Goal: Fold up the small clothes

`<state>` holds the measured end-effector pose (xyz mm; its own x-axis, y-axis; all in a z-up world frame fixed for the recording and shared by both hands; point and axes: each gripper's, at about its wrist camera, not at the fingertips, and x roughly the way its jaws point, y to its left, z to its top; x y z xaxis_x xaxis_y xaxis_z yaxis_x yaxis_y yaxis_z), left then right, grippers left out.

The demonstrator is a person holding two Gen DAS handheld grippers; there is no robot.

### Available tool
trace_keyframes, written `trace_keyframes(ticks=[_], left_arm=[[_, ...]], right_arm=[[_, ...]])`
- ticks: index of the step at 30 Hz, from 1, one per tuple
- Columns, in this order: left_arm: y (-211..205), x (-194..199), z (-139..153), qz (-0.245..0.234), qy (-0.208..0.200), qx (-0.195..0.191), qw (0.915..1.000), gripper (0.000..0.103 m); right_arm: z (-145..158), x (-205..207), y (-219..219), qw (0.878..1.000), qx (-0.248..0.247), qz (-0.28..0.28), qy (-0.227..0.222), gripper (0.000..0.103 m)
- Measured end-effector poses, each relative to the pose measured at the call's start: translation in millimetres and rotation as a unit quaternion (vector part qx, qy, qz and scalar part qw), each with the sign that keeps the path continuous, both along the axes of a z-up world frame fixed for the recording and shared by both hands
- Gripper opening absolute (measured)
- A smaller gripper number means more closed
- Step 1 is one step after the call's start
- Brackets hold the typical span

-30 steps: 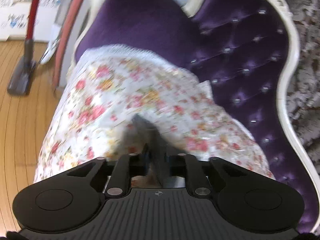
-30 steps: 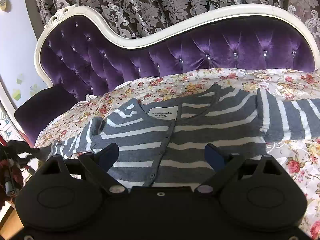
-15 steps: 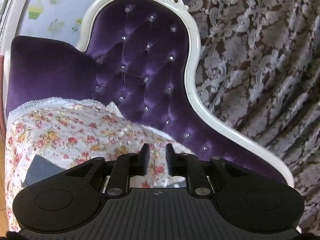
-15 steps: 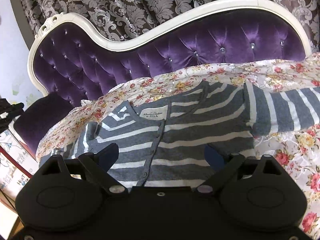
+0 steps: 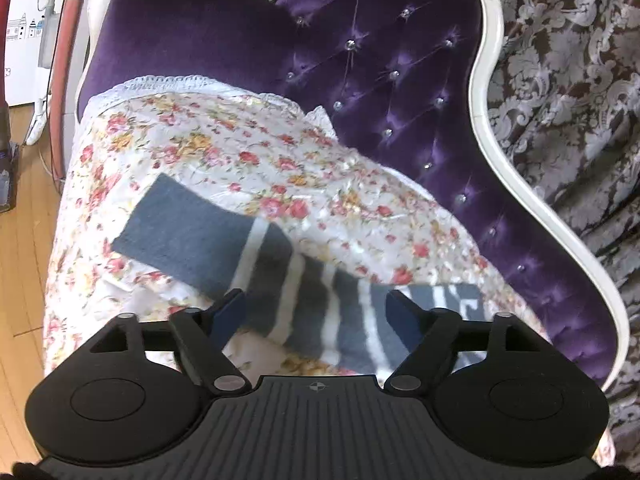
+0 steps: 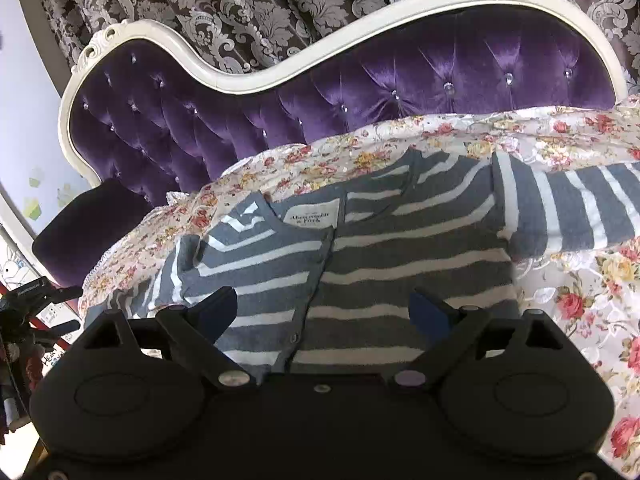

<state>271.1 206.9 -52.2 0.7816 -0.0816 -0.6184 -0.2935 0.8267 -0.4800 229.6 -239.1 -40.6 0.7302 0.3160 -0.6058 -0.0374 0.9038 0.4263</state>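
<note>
A grey cardigan with white stripes [image 6: 400, 248] lies flat, front up, on a floral cover [image 6: 580, 300] over a purple sofa. Its buttons run down the middle and a white label shows at the neck. One sleeve [image 5: 208, 236] stretches out to the left in the left wrist view, its plain grey cuff lying flat. My left gripper [image 5: 316, 312] is open and empty, just above that sleeve. My right gripper [image 6: 324, 312] is open and empty over the cardigan's lower body. The other sleeve [image 6: 572, 204] runs off to the right.
The tufted purple sofa back [image 6: 400, 84] with a white frame rises behind the cover. A purple armrest cushion [image 5: 192, 28] closes the left end. Wooden floor [image 5: 20, 280] lies beyond the sofa's left edge. Patterned curtains [image 6: 280, 0] hang behind.
My left gripper was shut and has opened. It swung up toward the sofa back, then back down over the left sleeve. My right gripper stayed open and barely moved.
</note>
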Motion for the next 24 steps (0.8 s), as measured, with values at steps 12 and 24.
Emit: trace_keyframes(ticks=[12, 24], left_arm=[[33.0, -6.0, -16.0, -0.013, 0.023, -0.014, 0.9995, 0.097], [74.0, -1.0, -37.3, -0.011, 0.006, -0.083, 0.9965, 0.097]], right_arm=[[-8.9, 1.5, 5.8, 1.0, -0.007, 0.001, 0.003, 0.094], [-3.4, 2.4, 7.8, 1.0, -0.011, 0.004, -0.006, 0.094]])
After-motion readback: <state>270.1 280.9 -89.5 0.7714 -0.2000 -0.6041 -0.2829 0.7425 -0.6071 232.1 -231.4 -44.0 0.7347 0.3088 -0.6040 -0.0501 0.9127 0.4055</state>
